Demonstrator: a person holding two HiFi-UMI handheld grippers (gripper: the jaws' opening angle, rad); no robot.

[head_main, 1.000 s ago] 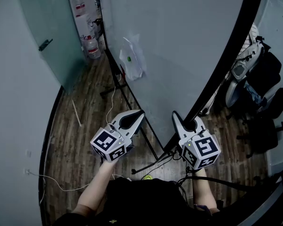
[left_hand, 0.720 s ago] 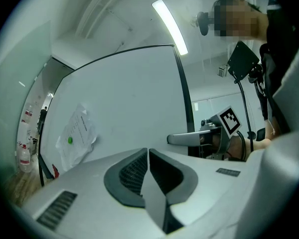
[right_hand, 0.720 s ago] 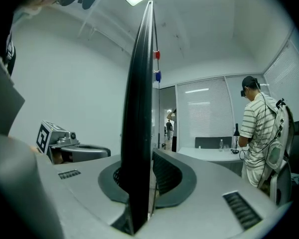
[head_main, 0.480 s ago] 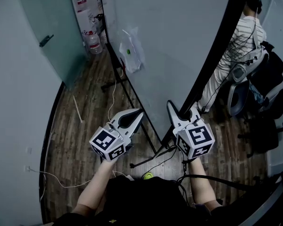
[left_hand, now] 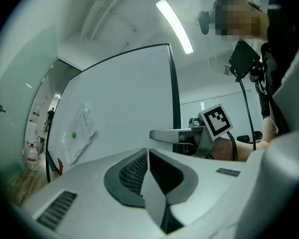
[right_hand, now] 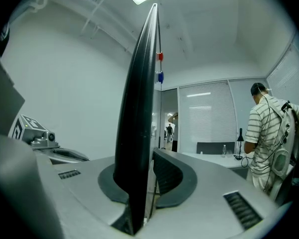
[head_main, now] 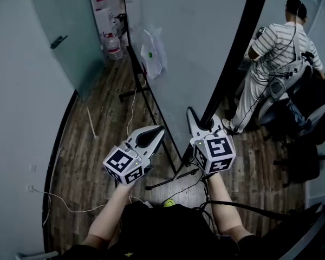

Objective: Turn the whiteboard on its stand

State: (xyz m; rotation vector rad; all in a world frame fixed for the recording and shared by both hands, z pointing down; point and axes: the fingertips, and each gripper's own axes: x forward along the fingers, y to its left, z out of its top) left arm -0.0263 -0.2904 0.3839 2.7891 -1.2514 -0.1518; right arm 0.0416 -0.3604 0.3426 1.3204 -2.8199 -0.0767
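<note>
Holding on tight is the main job here. The right hand-held gripper (head_main: 201, 121) is closed on the black frame (right_hand: 139, 108) at the side edge of the big white whiteboard (head_main: 195, 47). The frame sits deep between its dark grey pads (right_hand: 172, 176). I think that grip is good for pulling, if the pads do not slide along the smooth edge.

The left hand-held gripper (head_main: 161, 130) is squeezed closed with nothing in it. It hangs just beside the board's white face, and I cannot tell if it touches. It could press flat there to help push.

The whiteboard stands upright on its thin black metal stand (head_main: 157, 115) on the brown wooden floor (head_main: 97, 161). The best way, I think, is to swing the edge round slowly, so the stand does not tip or roll. A thin white cord (head_main: 131, 112) hangs by the stand, so go gently there.

Farther off, a person in a striped shirt (head_main: 273, 50) stands behind the board. The board should not bump them.
</note>
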